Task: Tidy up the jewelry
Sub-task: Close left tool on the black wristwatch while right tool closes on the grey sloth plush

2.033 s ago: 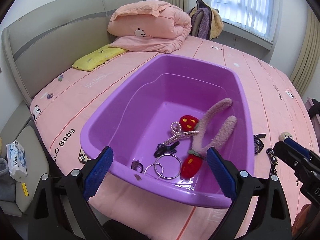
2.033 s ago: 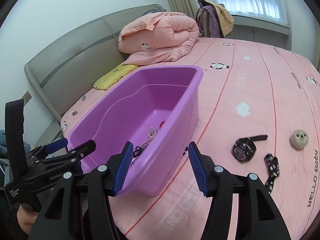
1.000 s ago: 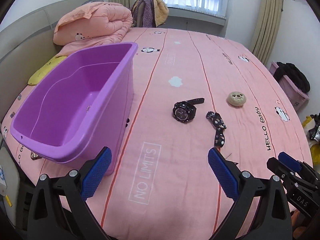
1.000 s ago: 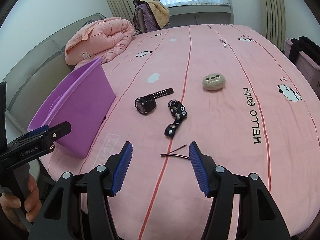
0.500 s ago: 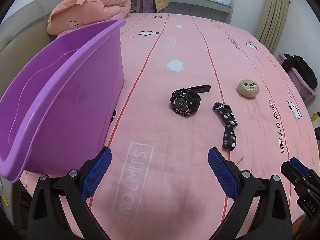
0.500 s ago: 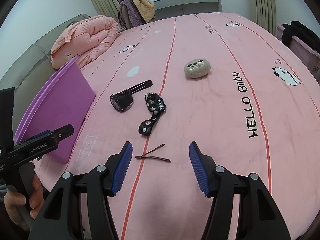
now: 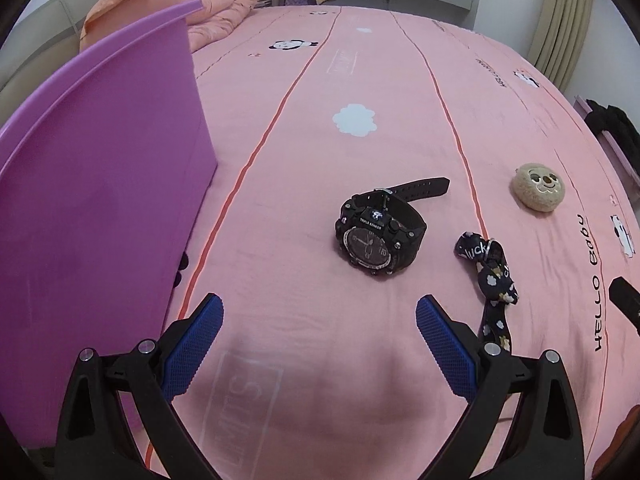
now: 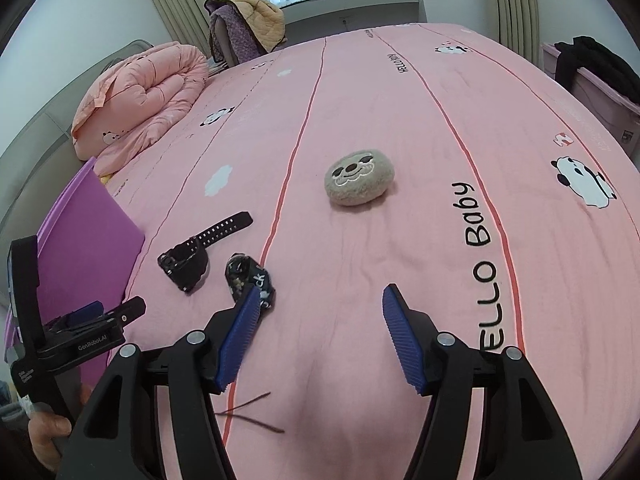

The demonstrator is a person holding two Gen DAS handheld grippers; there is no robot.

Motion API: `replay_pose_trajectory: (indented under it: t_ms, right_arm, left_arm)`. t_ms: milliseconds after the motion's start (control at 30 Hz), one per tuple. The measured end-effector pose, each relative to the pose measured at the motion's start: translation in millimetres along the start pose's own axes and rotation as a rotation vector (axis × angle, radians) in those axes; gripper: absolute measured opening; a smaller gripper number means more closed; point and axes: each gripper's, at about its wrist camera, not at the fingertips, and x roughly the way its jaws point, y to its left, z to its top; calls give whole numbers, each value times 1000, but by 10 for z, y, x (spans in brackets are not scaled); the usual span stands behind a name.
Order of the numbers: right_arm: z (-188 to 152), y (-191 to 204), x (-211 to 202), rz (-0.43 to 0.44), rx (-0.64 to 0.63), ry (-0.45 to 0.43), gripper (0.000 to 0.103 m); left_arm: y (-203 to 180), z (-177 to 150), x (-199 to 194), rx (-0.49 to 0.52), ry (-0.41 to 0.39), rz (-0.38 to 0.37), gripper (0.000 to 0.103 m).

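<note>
Black watch [image 7: 380, 236] lies on the pink bedsheet [image 7: 360, 60] ahead of the left gripper [image 7: 318, 320], fingers wide apart and empty, purple tub [image 7: 92, 184] off to the left. Right view: right gripper [image 8: 318, 316] also spread open, hovering short of a plush smiley charm [image 8: 359, 176], hair tie [image 8: 248, 276] by its left finger, thin hairpin [image 8: 250, 410] underneath.

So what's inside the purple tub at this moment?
Cannot be told. Both views show only the outer wall and rim of the purple tub; its interior is hidden. The black watch and patterned hair tie lie outside on the bedsheet.
</note>
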Motion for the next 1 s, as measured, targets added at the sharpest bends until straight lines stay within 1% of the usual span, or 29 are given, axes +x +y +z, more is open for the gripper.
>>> replay_pose_trajectory:
  t_ms: [200,367,433,600,633,767,1000]
  right_arm:
    - [265,-112,391,-11,-5,22,62]
    - [410,-214,675,-32,12,29,62]
    - [449,-243,777,-30,20,35,63]
    - [530,-214,996,-42,7,44,63]
    - [552,-210,1041,-43,4,47,63]
    - [616,-212,1168,-61,1,46,63]
    - [776,-259,1397,-105,12,48,63]
  left_arm:
    - [-102,135,303,12,21,-4,95]
    - [-174,173,497,29,30,-3,95]
    - [-196,177,553,40,31,-2,96]
    - [-234,193,640,46,22,-27,97]
    - [-242,201,663,45,24,-34,96]
    - [-256,247,779,24,44,-57,96]
    - [-343,348,908,23,35,-42,96]
